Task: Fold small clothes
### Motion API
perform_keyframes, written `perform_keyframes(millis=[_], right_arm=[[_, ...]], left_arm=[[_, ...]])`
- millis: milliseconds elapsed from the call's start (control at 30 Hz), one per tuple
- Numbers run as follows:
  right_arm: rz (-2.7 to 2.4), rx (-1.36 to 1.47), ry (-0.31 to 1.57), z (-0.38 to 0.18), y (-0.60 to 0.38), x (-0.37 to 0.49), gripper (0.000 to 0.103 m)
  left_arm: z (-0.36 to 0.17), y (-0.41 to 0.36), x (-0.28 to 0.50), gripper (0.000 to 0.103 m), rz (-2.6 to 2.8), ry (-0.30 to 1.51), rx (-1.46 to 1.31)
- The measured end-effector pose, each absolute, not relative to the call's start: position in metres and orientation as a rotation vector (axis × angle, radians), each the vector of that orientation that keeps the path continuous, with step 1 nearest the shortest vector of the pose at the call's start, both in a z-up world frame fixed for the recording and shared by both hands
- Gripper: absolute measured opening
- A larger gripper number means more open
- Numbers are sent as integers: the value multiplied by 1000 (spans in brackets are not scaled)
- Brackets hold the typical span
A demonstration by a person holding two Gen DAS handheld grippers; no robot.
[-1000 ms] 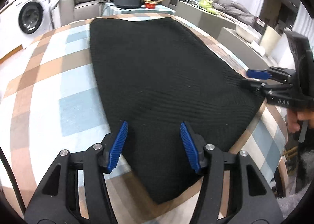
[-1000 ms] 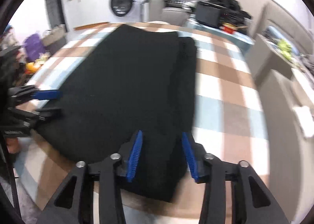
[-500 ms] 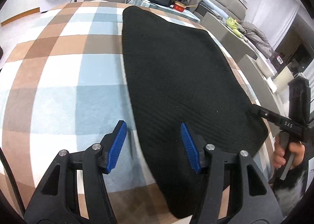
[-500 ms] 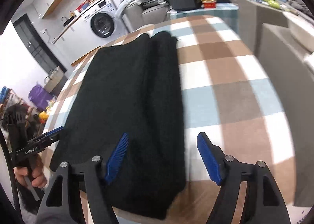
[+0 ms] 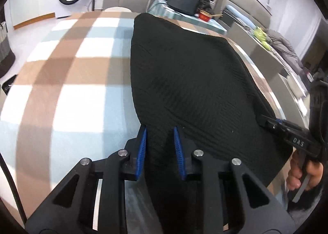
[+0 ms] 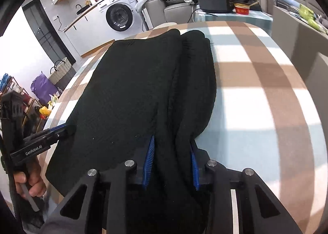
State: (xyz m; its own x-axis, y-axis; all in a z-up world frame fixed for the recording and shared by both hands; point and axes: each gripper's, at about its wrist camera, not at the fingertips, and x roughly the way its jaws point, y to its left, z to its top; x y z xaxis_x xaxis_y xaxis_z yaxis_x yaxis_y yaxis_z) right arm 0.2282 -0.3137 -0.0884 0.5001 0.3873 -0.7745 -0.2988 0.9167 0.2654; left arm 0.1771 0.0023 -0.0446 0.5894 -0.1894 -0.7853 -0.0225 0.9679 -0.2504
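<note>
Knitwear fills the left wrist view: a black knit garment [image 5: 184, 82] lies flat on the plaid surface [image 5: 67, 82], long axis running from 6 toward 12 o'clock. The left claw [image 5: 160, 143] pinches its near corner, likely to lift that end for a fold; the right claw [image 5: 272, 123] bites the edge at 4 o'clock

Right wrist view: the right claw [image 6: 171, 158] is clamped on a bunched near edge, garment stretching away toward 12, with the left claw [image 6: 61, 130] gripping at 9 o'clock

"DAS" stood printed on the right gripper [image 5: 272, 123], lower right of the frame; "GenRobot.AI" on the left gripper [image 6: 61, 130], lower left.
</note>
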Motion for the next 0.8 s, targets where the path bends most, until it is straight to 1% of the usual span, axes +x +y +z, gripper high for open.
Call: perform_keyframes(millis=[167, 233, 300, 333, 367, 400, 433, 467, 500, 533, 633, 667, 700, 800], right_arm=[[398, 86, 949, -87, -298, 245, 32], [393, 85, 956, -86, -299, 245, 33], [386, 62, 946, -81, -303, 242, 43], [385, 50, 926, -77, -305, 238, 45], [393, 40, 894, -70, -308, 232, 49], [397, 31, 870, -65, -311, 227, 62], [400, 22, 846, -60, -313, 221, 70], [404, 10, 819, -56, -315, 214, 86], [410, -5, 776, -49, -317, 205, 93], [418, -15, 748, -45, -319, 199, 94], [456, -28, 694, -34, -321, 183, 103], [466, -24, 681, -32, -322, 178, 103], [476, -21, 667, -31, -322, 174, 103], [506, -5, 599, -30, -321, 160, 103]], left_arm=[[-40, 15, 196, 23, -92, 921, -233], [-38, 17, 194, 24, -92, 912, -236], [-34, 17, 187, 26, -82, 902, -208], [-31, 17, 183, 30, -88, 894, -200], [-28, 17, 176, 34, -90, 877, -189], [-23, 17, 169, 44, -80, 855, -175], [-19, 17, 163, 56, -71, 835, -161], [-13, 16, 155, 62, -61, 801, -141], [-8, 16, 148, 73, -56, 778, -132], [-4, 16, 142, 82, -53, 755, -125], [10, 14, 124, 92, -59, 688, -98], [13, 13, 119, 96, -61, 673, -89], [15, 11, 113, 103, -61, 650, -82], [19, 7, 99, 103, -59, 587, -61]])
